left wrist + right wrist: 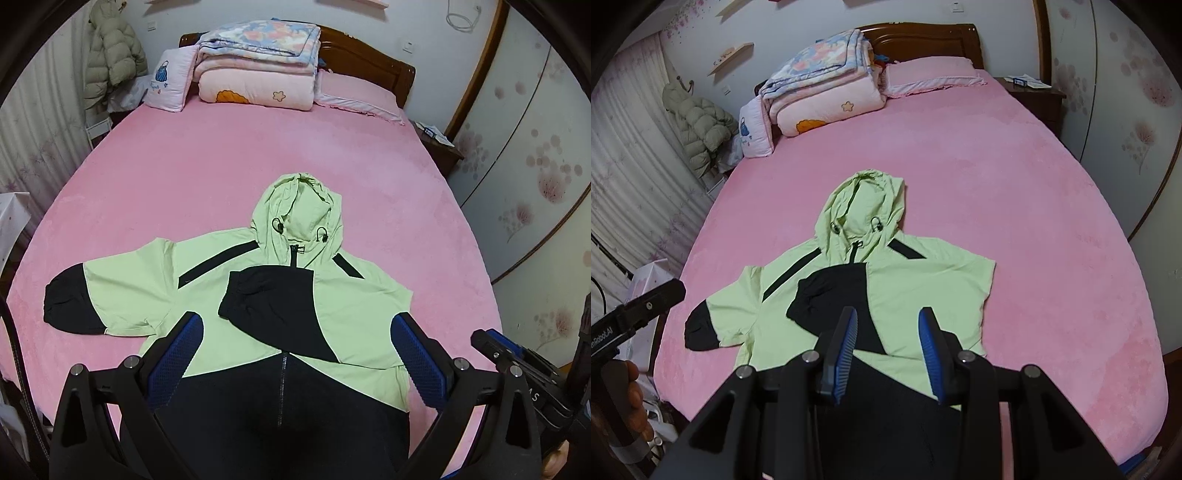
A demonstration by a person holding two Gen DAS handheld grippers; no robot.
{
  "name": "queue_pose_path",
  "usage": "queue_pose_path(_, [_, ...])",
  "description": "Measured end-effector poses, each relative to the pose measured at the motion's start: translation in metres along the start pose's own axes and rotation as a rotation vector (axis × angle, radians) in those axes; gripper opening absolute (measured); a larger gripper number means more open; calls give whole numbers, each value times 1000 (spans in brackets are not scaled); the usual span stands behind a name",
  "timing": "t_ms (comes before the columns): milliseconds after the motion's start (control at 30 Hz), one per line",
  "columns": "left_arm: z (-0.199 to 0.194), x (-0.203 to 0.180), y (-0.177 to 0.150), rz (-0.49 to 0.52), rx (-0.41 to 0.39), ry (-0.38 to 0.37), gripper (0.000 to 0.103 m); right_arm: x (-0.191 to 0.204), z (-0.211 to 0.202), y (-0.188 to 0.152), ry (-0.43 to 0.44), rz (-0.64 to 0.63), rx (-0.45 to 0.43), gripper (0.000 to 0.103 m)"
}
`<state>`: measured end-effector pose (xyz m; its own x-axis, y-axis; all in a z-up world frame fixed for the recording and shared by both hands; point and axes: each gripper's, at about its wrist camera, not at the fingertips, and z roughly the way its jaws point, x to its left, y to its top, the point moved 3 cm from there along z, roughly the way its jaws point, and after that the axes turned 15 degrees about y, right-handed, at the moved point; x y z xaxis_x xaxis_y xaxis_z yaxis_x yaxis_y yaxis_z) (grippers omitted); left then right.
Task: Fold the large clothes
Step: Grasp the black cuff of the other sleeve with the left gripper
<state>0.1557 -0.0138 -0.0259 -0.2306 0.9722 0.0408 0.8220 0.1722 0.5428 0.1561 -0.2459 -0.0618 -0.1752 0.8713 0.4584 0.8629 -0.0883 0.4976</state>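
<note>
Left tool [295, 354]: nearest the lens, blue-padded fingers wide apart above the jacket's dark lower front, gripping nothing.
Right tool [888, 345]: fingers likewise parted, narrower gap, hovering empty over the same dark hem area.
Jacket [258, 314]: light green and black hooded windbreaker, face up and zipped, spread on the near half of the bed.
Right-hand sleeve [266, 295]: already folded in, its black cuff lying across the chest just below the zip pull.
Left-hand sleeve [110, 295]: still stretched out flat toward the left, black cuff resting on the sheet.
Hood [299, 218]: unfolded, pointing toward the headboard.
Progress: by appearances an early stage; one sleeve in, the other sleeve, hood and body folds remain.
Bed [221, 155]: pink sheet, smooth around the garment.
Stacked quilts [258, 62]: piled at the headboard with pillows, well apart from the jacket.
</note>
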Motion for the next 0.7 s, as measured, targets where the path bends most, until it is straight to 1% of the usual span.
queue_pose_path(167, [-12,17,-11,-29,9,3,101,15,-11,-4,19,-14,-18,35])
queue_pose_path(367, [-36,59,-19,-48,-58,43,101,47,-18,-14,54,-66,-37,35])
queue_pose_path(467, [-43,90,-20,-54,-84,58,101,63,-16,-18,65,-73,-40,35])
queue_pose_path(567, [-42,126,-18,-76,-77,42,101,87,-13,-20,54,-91,-55,35])
queue_pose_path(633, [-38,164,-17,-108,-70,35,101,111,-6,-21,39,-117,-63,35])
queue_pose_path(700, [-32,197,-16,-122,-70,54,101,134,3,-23,39,-133,-66,35])
